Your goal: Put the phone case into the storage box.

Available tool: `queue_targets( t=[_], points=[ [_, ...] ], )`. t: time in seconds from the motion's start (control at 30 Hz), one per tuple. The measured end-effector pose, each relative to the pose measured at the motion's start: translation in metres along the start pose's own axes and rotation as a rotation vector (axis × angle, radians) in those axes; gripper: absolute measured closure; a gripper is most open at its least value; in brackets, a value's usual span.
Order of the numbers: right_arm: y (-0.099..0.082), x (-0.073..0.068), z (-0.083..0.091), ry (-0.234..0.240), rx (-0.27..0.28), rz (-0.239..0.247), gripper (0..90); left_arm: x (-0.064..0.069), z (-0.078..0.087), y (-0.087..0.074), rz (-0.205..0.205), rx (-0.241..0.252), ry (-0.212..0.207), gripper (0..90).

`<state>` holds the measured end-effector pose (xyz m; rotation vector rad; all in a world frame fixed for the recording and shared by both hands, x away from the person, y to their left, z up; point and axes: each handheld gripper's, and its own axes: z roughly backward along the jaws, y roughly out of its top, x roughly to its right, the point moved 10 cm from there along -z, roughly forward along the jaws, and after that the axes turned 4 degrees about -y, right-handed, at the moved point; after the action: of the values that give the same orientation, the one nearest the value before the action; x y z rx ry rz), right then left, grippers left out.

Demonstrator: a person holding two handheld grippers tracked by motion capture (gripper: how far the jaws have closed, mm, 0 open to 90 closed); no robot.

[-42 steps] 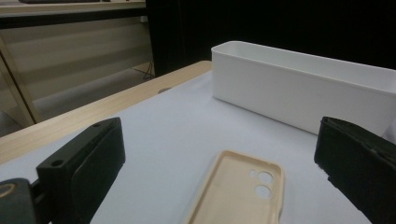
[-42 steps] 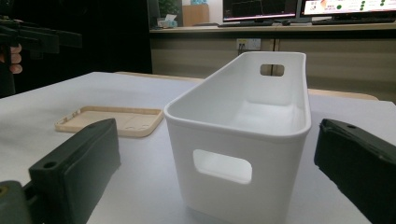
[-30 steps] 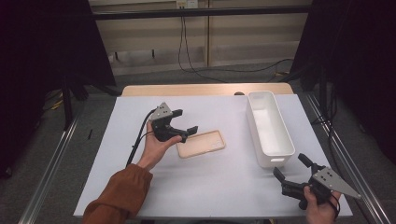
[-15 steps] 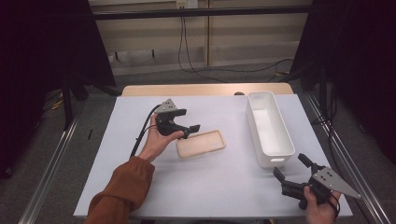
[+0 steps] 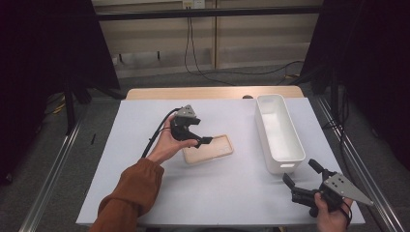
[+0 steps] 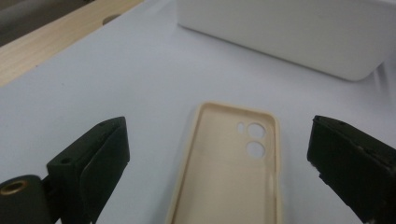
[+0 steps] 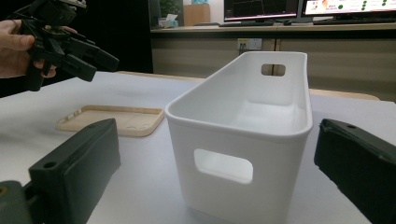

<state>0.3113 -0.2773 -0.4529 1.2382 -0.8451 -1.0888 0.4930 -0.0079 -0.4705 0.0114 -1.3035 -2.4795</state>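
A beige phone case (image 5: 209, 149) lies hollow side up on the white table (image 5: 145, 145), its camera holes toward the bin. My left gripper (image 5: 204, 131) hovers open over the case's left end, held by a hand with an orange sleeve. In the left gripper view the case (image 6: 229, 172) lies between and below the spread jaws of the gripper (image 6: 217, 140). My right gripper (image 5: 300, 172) is open near the front right corner, its jaws pointing at the near end of the white bin (image 5: 278, 133). The right gripper view has that gripper (image 7: 217, 140) framing the bin (image 7: 243, 121), with nothing held.
The long white bin (image 6: 299, 32) stands empty at the table's right. A bare wooden strip (image 5: 212, 93) runs along the far edge. In the right gripper view the case (image 7: 112, 120) lies left of the bin, with the left gripper (image 7: 70, 51) above it.
My left gripper has shifted slightly right and down, so its jaws now reach over the phone case. The right gripper has stayed put.
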Motion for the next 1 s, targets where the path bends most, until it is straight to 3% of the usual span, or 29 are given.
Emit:
queue_targets(
  t=[0.13, 0.37, 0.47, 0.53, 0.6, 0.83, 1.0],
  points=[
    [0.0, 0.0, 0.0, -0.001, 0.0, -0.002, 0.0, -0.003, -0.001, -0.007, -0.01, -0.059, 0.004, 5.0],
    [0.0, -0.001, 0.0, 0.0, -0.001, 0.0, 0.0, -0.007, -0.001, -0.009, -0.007, -0.102, -0.002, 4.5],
    [0.0, -0.001, 0.0, 0.001, -0.001, 0.0, 0.0, -0.007, -0.003, -0.015, -0.002, -0.157, -0.014, 5.8],
    [0.0, -0.001, 0.0, 0.002, -0.001, 0.001, 0.0, -0.008, -0.003, -0.017, -0.016, -0.178, -0.013, 8.4],
    [0.0, -0.001, 0.0, 0.002, -0.003, 0.001, 0.0, -0.008, -0.005, -0.021, -0.001, -0.205, -0.03, 11.0],
    [0.0, -0.001, 0.0, 0.003, -0.003, 0.001, 0.0, -0.018, -0.005, -0.029, -0.009, -0.285, -0.006, 16.9],
    [-0.001, -0.001, 0.0, 0.004, -0.003, 0.001, 0.0, -0.019, -0.008, -0.032, -0.008, -0.322, -0.022, 25.5]
  ],
)
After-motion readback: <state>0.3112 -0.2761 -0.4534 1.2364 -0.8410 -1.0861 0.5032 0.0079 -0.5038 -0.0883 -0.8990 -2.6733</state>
